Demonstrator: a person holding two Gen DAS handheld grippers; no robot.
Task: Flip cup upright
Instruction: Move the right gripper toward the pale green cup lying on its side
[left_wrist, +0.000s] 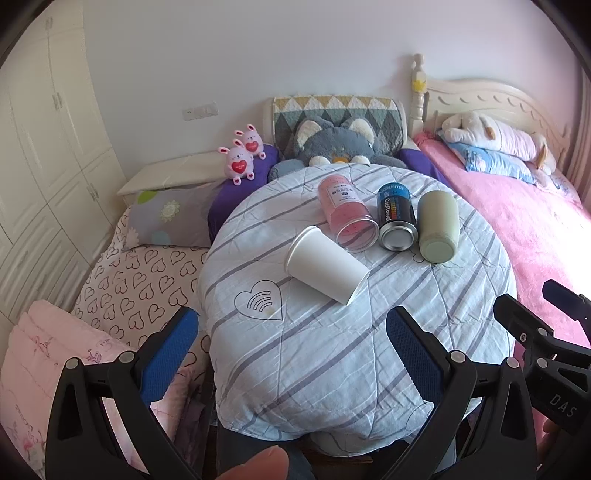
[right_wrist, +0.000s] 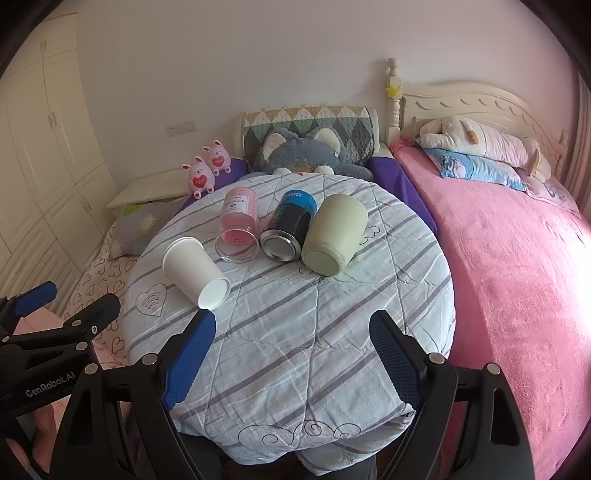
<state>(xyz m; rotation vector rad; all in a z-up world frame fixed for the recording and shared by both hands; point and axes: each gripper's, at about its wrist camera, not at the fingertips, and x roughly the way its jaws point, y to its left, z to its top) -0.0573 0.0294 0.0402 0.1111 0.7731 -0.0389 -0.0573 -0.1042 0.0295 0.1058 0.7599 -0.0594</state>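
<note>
I had both tools well back from the work. The left tool (left_wrist: 291, 350) stood spread wide with nothing between its blue pads, and so did the right tool (right_wrist: 291, 350). The white paper cup (left_wrist: 325, 266) lay on its side on the round tabletop (left_wrist: 332, 369) under a striped quilt, nearest to me and left of the other three things. In the right wrist view its closed base (right_wrist: 214, 293) faced me and its open mouth pointed away to the left. Behind it, side by side and all tipped over, lay a pink clear canister (left_wrist: 347, 214) with a small label I could not read, a black-and-blue can (left_wrist: 396, 218) printed "CoolTowel", and a pale green tumbler (left_wrist: 439, 227). "DAS" showed on the right tool's body in the left view — "GenRobot.AI" on the left tool's body in the right.
</note>
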